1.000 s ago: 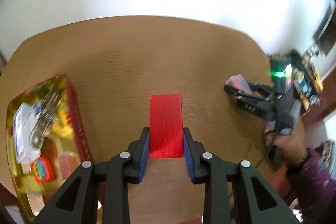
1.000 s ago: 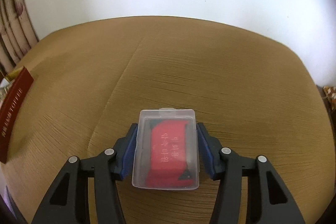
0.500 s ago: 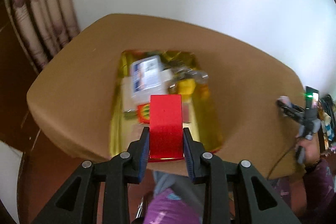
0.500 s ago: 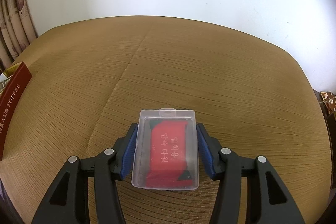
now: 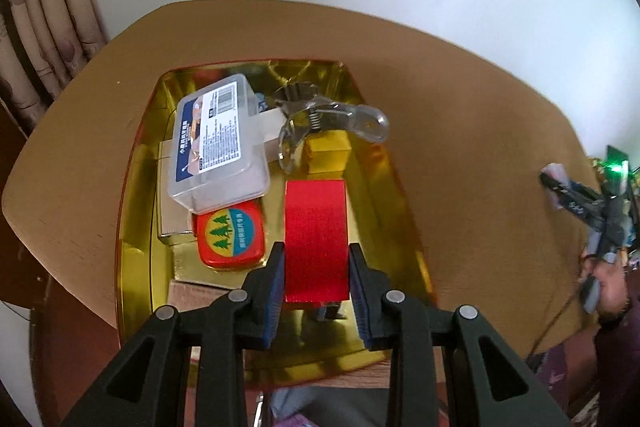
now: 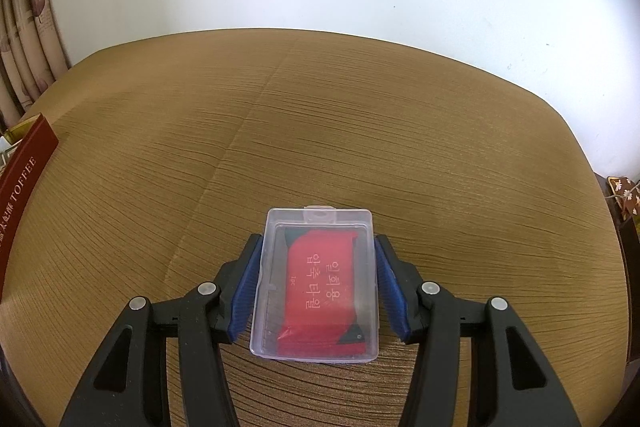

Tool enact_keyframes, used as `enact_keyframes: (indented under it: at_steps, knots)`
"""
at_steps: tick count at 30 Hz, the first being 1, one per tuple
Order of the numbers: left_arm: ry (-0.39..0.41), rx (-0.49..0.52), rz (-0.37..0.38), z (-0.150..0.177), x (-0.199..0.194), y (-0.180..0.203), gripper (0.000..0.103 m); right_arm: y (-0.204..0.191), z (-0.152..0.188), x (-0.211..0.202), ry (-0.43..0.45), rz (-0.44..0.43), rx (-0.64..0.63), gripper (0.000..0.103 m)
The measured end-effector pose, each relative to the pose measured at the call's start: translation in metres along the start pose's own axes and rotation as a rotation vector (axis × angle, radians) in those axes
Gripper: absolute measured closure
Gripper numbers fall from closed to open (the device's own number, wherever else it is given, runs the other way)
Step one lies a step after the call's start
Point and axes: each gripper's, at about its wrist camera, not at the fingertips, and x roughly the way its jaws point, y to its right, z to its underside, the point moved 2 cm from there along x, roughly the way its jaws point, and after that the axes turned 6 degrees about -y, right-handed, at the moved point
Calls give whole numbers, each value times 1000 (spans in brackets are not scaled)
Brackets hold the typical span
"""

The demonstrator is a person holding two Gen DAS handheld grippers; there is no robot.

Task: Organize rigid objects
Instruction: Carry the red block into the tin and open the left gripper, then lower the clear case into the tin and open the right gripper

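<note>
Swung across from bare tabletop [image 5: 460,99] a second ago, the left gripper [image 5: 316,281] now hangs over a gold-lined tray [image 5: 404,211], pointing steeply down, its jaws clamped on a plain red block [image 5: 315,239] held above the tray's floor. Below lie a clear plastic case [image 5: 220,143] with a barcode and fine print too small to read, a red-orange tin [image 5: 230,233] bearing a badge of three green pine trees, a yellow block [image 5: 328,151], and a clear spring clamp [image 5: 332,119] resting on the pile at the tray's far end.

Off to the right, a person's hand [image 5: 604,291] in a purple sleeve carries the right gripper [image 6: 318,283], which has not shifted. Its jaws grip the long sides of a clear flat box [image 6: 316,287] holding a red packet printed with Korean characters, the box low over the wood-grain tabletop; whether it touches cannot be told. At that view's left edge, the tray's maroon outer wall [image 6: 24,175] reads "TOFFEE".
</note>
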Motion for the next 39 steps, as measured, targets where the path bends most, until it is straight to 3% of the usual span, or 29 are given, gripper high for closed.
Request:
enact_keyframes:
  at_steps: [5,11,18,24,31,39]
  knots:
    - [-6,-13,-47,4,6,-10,72,0,0,0,0,0,0,53]
    - [105,-40,-38,19,-23,-18,71,-1,0,0,0,3,-2,53]
    - [172,-104,25,60,-51,-34,68,-7,-3,2,-4,7,-12,53]
    - [173,-152,50,79,-57,-48,68,-13,-8,-1,-40,-21,7,53]
    - [183,-149,67,84,-60,-50,68,-55,-12,-41,-22,-191,30,53]
    - [209,-140,94,87,-63,-51,68,-187,-31,-97,5,-470,-124,53]
